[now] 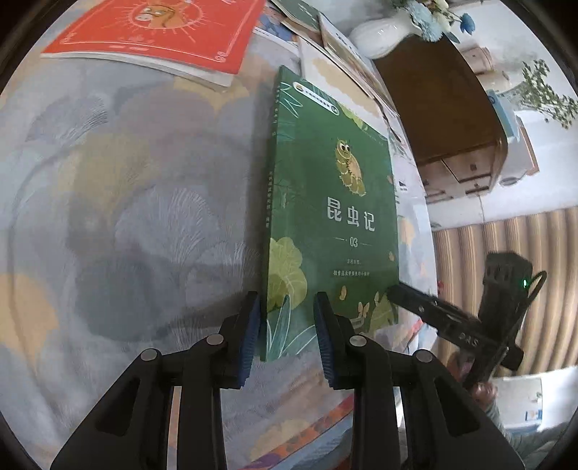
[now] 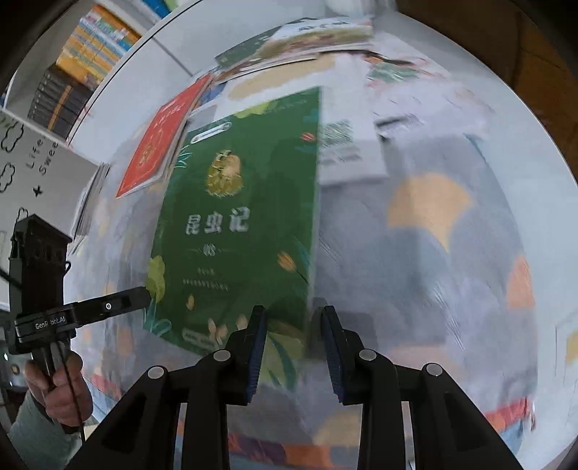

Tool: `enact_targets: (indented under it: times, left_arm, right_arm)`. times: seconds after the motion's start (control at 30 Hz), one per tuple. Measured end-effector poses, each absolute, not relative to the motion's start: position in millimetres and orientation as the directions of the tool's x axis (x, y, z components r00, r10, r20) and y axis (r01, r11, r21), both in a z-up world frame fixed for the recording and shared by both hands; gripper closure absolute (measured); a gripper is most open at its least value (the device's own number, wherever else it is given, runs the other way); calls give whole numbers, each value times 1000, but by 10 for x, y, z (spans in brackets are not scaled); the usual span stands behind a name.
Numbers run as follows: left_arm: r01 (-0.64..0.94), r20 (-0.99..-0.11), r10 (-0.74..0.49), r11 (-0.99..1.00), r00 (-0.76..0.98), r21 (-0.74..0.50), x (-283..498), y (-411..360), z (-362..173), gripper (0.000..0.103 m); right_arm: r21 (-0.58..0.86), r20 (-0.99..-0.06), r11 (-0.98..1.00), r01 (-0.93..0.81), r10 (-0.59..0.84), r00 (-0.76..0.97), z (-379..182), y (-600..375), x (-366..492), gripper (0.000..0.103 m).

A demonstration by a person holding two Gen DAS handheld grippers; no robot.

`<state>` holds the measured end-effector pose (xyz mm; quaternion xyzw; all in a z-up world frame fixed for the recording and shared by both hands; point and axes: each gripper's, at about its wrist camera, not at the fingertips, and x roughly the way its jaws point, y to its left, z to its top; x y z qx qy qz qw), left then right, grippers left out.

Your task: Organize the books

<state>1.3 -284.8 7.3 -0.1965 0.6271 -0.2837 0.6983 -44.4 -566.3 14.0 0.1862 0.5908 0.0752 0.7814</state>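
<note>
- The left tongs [image 1: 287, 338] are clamped on the spine-side bottom corner of the green book [image 1: 332, 217]; one pad [image 1: 251, 336] sits under the cover, the other on top.
- The right tongs [image 2: 293, 349] grip the same green book [image 2: 238, 224] at its opposite bottom corner, on the open-edge side, jaws drawn in on it. This view is blurred, so how firmly the pads press I cannot tell exactly.
- Each tool shows in the other's view, a hand [image 2: 59, 387] wrapped round the handle of the left one.
- The book sits between the two tongs, tilted, over a patterned cloth [image 1: 126, 217] covering the tabletop; whether its far edge touches the cloth is unclear.
- Beyond it, an orange-red book [image 1: 162, 32] lies flat, and more books [image 1: 339, 61] are strewn overlapping near a white vase [image 1: 379, 34].
- By my reading, the task is early: one book in hand, several loose, no neat stack visible.
- A shelf of books [image 2: 83, 54] stands off behind; whether it is the goal I cannot say.
</note>
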Motion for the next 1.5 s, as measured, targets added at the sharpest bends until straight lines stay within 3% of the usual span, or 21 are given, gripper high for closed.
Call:
enact_targets:
  times: [0.23, 0.4, 0.5, 0.6, 0.67, 0.7, 0.87, 1.13, 1.5]
  left_arm:
    - [118, -742, -670, 740, 42, -662, 21, -2937, 38, 77]
    - [6, -507, -861, 507, 34, -862, 24, -2819, 72, 77]
    - [7, -526, -850, 526, 37, -850, 59, -2899, 72, 77]
    - [35, -598, -800, 599, 45, -800, 57, -3009, 55, 79]
    - [61, -641, -766, 643, 52, -763, 27, -3082, 76, 93]
    - [80, -666, -744, 668, 55, -739, 19, -3148, 85, 94]
    - [89, -635, -768, 640, 81, -763, 43, -3187, 152, 97]
    - [-23, -423, -903, 423, 77, -906, 116, -3202, 211, 96]
    - [-127, -293, -952, 282, 84, -951, 160, -3227, 166, 94]
  right_arm:
    - [428, -874, 898, 102, 383, 300, 120, -5674, -513, 71]
    - [484, -849, 865, 133, 428, 309, 101, -5778, -559, 71]
    - [508, -839, 849, 147, 449, 308, 87, -5824, -563, 71]
    - [510, -838, 847, 147, 452, 305, 89, -5818, -574, 71]
    - [509, -839, 848, 146, 452, 303, 92, -5815, -589, 71]
    - [509, -840, 849, 145, 451, 302, 91, -5808, -583, 71]
    - [543, -825, 822, 172, 485, 289, 66, -5872, -598, 70]
    - [734, -680, 613, 293, 665, 309, -20, -6226, -669, 49]
    - [869, -476, 353, 346, 786, 395, -205, -6393, -622, 46]
